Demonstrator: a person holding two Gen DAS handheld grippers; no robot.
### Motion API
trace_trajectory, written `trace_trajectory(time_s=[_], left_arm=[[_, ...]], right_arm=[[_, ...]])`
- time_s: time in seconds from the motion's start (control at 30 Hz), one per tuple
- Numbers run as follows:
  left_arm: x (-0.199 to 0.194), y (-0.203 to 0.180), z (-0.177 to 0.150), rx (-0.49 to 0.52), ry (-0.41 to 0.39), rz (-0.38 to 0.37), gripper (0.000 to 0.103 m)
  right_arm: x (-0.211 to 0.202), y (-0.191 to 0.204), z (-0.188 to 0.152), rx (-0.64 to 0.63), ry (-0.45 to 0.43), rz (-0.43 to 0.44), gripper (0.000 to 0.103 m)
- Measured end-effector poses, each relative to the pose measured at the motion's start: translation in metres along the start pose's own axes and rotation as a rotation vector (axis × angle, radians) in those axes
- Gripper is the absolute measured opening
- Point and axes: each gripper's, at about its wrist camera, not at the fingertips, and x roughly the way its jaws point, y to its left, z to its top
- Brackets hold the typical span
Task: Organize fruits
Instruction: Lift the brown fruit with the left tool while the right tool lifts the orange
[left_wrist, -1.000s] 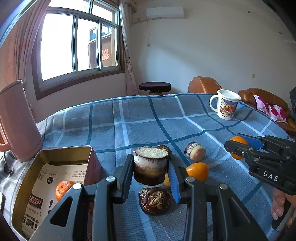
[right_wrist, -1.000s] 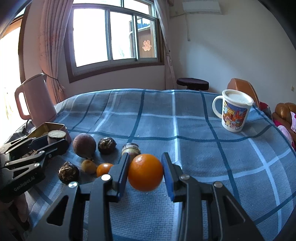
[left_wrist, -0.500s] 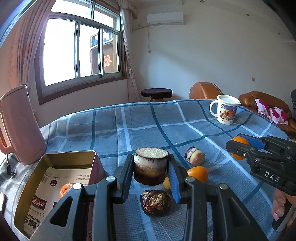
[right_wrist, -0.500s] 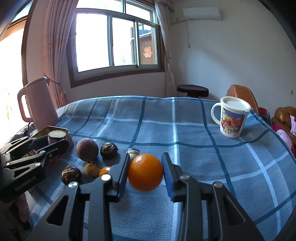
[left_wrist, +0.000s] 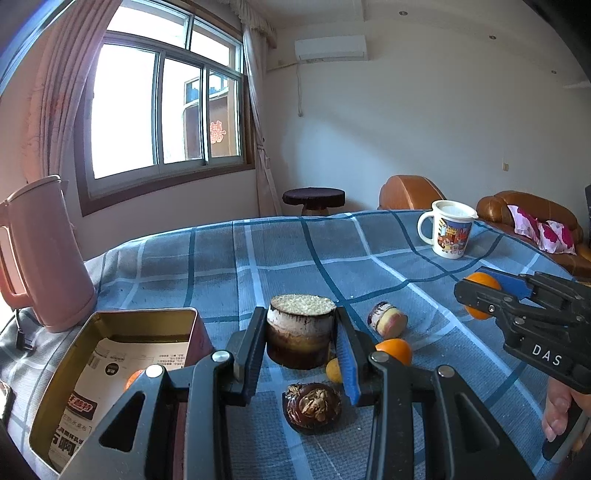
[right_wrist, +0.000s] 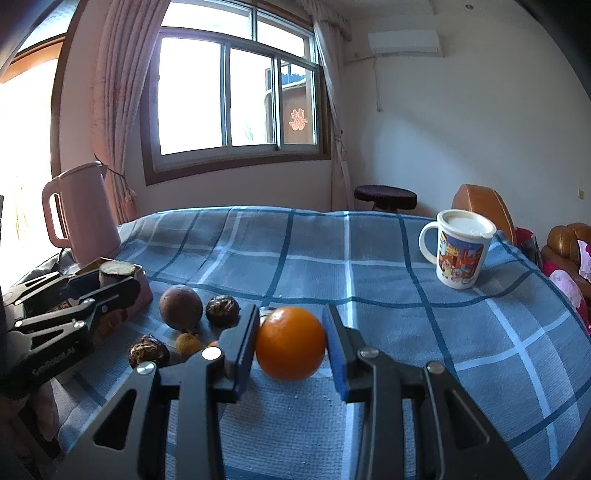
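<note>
At the left sits the open gold-coloured metal tin (left_wrist: 110, 373), a small orange partly visible inside, evidently the collecting place; beside it the left gripper (left_wrist: 301, 350) clamps a dark cut fruit stub with a pale top (left_wrist: 301, 338) above the table; rightward, the right gripper (right_wrist: 291, 345) grips a round orange (right_wrist: 290, 343), lifted clear, likely for the tin.

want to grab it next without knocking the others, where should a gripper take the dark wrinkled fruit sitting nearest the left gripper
Probably from straight above, fingers across the wrinkled fruit's rounded sides. It sits alone on the cloth; the small yellow fruit lies just behind it, so keep the far side clear.
</note>
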Motion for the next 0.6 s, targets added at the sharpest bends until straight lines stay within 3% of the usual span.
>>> trace_trajectory(time_s=[0.6], left_arm=[[-0.012, 0.000, -0.001, -0.012, -0.069, 0.007, 0.038]], right_arm=[[-0.010, 0.002, -0.001, -0.011, -0.055, -0.002, 0.038]])
